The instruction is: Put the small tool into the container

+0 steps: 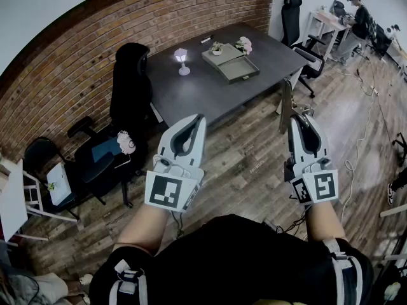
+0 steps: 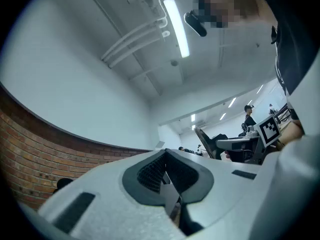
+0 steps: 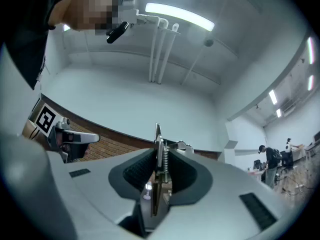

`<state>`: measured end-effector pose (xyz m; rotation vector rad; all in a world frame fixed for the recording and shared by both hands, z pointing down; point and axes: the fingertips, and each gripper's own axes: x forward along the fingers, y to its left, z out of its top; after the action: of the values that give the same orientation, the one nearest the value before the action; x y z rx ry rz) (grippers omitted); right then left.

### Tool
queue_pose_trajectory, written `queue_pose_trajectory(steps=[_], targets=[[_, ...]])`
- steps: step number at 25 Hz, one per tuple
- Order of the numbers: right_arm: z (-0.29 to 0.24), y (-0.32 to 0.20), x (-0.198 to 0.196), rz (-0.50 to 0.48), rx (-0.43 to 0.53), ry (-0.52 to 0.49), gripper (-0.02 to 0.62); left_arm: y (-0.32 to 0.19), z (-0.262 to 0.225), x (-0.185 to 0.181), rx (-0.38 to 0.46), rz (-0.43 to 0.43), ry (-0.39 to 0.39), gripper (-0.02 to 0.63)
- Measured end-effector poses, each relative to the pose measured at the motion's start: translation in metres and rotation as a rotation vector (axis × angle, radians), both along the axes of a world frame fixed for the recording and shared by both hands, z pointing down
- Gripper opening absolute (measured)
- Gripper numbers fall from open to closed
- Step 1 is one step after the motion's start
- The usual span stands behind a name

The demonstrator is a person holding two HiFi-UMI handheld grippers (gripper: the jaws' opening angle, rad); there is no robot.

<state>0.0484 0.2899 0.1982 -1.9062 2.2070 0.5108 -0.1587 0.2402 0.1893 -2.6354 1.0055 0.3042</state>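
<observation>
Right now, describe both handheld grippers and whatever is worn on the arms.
Both the left gripper and right gripper have pale grey moulded shells tapering to the tips, with dark ribbed pads lining the jaws. Each carries a cube with black-and-white square markers. The forearms are bare; the person wears a black top with black-and-white straps near the upper arms.

**Person in black top with two white handheld grippers**

The left gripper (image 1: pixel 199 119) and the right gripper (image 1: pixel 297 119) each have a smooth white shell, dark grey ribbed inner pads and a white cube printed with black square markers. The black top (image 1: pixel 235 259) has grey-and-white straps (image 1: pixel 127 278) round both sleeves
</observation>
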Motion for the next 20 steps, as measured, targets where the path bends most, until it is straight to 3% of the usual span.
queue_pose_trajectory(steps=[20], targets=[[-0.003,0.008,-0.031,-0.001,0.008,-0.024,0.084,0.002,0.002,-0.035,-0.021,0.011,0.025,0.009]])
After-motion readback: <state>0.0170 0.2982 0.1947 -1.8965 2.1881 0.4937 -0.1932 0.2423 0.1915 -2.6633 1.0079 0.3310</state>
